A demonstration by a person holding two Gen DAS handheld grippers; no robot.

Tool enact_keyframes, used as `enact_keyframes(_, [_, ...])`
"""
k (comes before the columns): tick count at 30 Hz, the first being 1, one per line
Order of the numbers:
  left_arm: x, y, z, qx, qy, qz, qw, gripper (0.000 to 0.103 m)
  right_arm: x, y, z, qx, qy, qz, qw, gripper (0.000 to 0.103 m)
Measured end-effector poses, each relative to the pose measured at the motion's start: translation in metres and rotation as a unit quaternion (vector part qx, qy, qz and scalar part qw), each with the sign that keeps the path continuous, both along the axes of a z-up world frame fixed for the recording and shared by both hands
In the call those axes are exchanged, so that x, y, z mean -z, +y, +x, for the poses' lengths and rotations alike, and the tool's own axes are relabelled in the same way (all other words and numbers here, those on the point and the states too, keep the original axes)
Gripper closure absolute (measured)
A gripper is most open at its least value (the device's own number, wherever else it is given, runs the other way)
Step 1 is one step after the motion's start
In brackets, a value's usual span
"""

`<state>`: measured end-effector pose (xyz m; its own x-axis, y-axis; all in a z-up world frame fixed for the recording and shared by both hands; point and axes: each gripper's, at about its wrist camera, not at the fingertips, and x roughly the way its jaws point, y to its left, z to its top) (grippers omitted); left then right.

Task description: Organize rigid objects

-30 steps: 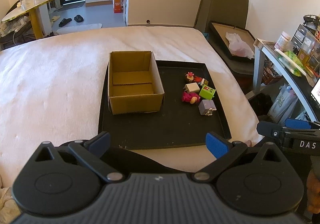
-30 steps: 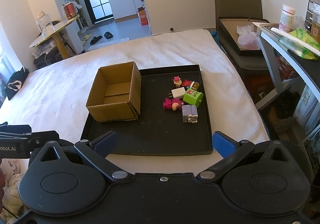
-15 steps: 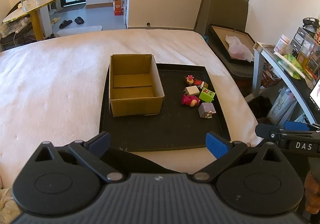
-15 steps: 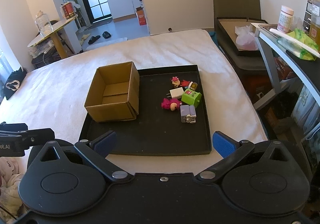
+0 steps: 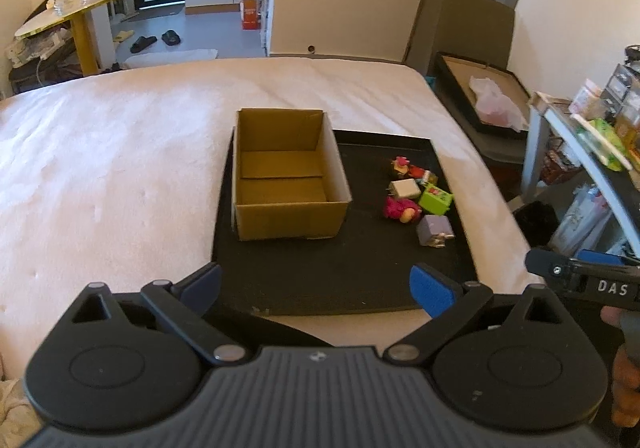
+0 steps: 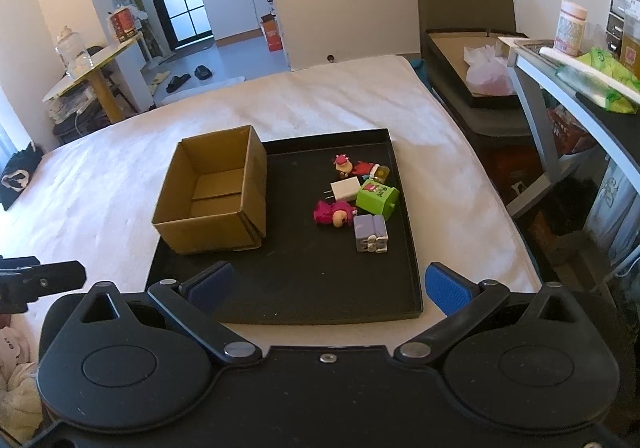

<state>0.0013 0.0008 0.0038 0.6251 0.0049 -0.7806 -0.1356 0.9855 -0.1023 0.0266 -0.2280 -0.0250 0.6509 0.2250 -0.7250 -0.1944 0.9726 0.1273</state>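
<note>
Both views have edged closer to the open, empty cardboard box [image 5: 286,184].

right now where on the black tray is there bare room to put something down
The near strip of the black tray, between the cardboard box, the toys and the front rim, is bare. So is the lane between the box and the pink toy. The right side is crowded: white charger, green block, purple block clustered.
</note>
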Motion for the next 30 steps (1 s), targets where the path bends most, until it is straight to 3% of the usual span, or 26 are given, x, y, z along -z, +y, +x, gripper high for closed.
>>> enact_keyframes(22, [0.034, 0.022, 0.065, -0.061, 0.023, 0.005, 0.9978, 0.004, 0.049, -0.023, 0.069, 0.058, 0.018, 0.009, 0.998, 0.002])
enact_keyframes(27, [0.044, 0.034, 0.079, -0.086, 0.03, 0.01, 0.9958, 0.01, 0.064, -0.034, 0.088, 0.072, 0.036, 0.028, 0.996, 0.009])
enact_keyframes(30, [0.053, 0.041, 0.088, -0.098, 0.039, 0.007, 0.9944, 0.019, 0.078, -0.037, 0.099, 0.075, 0.05, 0.033, 0.995, 0.012])
